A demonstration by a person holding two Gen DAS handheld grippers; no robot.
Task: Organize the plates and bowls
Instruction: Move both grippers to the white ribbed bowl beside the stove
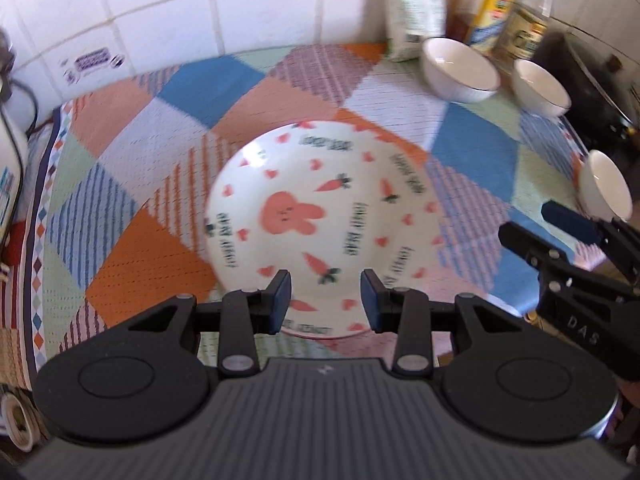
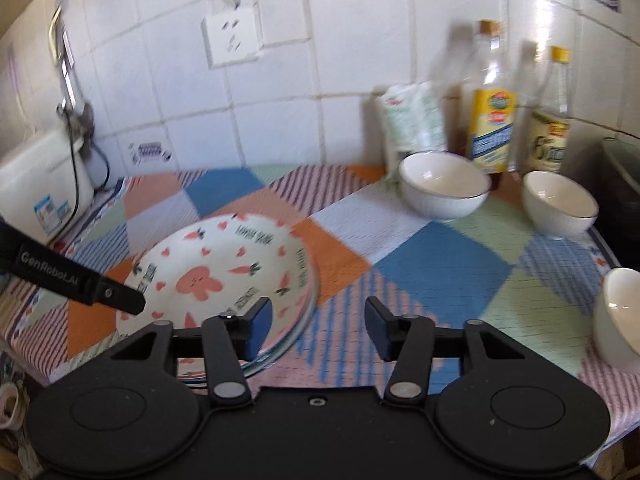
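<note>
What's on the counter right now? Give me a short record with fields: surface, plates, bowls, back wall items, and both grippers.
surface: patchwork cloth
plates: bunny plate, top of a stack, rims below visible in right wrist view
bowls: three white, apart: large bowl, second bowl, third bowl
back wall items: bottles, bag
left gripper: open, empty
right gripper: open, empty

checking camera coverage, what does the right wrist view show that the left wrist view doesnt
Only the right wrist view shows the wall socket, and that the bunny plate sits on a stack of plates, other rims visible under it.

Only the left wrist view shows the right gripper from outside, low at the right edge, with nothing between its jaws.

Both show the patchwork cloth, three white bowls, and the bottles and white packet against the tiled wall.
</note>
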